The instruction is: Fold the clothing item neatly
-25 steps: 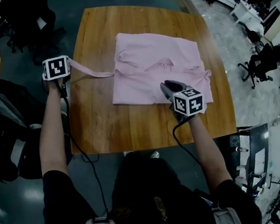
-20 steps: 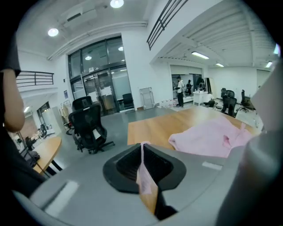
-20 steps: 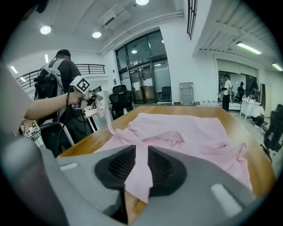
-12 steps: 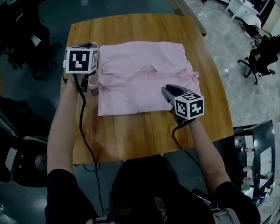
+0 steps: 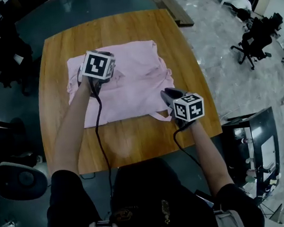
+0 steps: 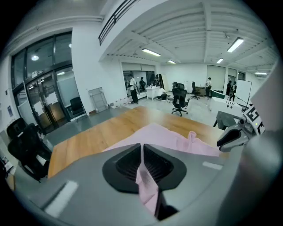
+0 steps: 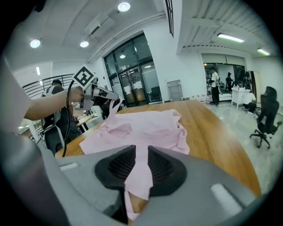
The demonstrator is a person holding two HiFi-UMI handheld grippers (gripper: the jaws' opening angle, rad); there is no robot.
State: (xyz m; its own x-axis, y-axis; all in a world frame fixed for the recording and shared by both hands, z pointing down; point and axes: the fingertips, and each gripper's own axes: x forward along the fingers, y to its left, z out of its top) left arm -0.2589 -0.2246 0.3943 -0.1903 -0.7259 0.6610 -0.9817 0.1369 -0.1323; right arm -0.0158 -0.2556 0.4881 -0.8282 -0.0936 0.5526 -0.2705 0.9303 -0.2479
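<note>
Pink garment (image 5: 134, 86) lay flat at tabletop (image 5: 135, 146) centre, long axis left-right, left gripper (image 6: 142, 152) pinching a strip of it up over its left half, right gripper (image 7: 140, 154) nipping cloth by its near right corner.

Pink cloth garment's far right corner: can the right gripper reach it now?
Probably not: the right gripper is clamped on the pink cloth garment at its near edge and must release first.

Garment (image 5: 134, 88) on table (image 5: 134, 141); left tool (image 5: 101, 60) over it, right tool (image 5: 166, 94) at near-right edge.
</note>
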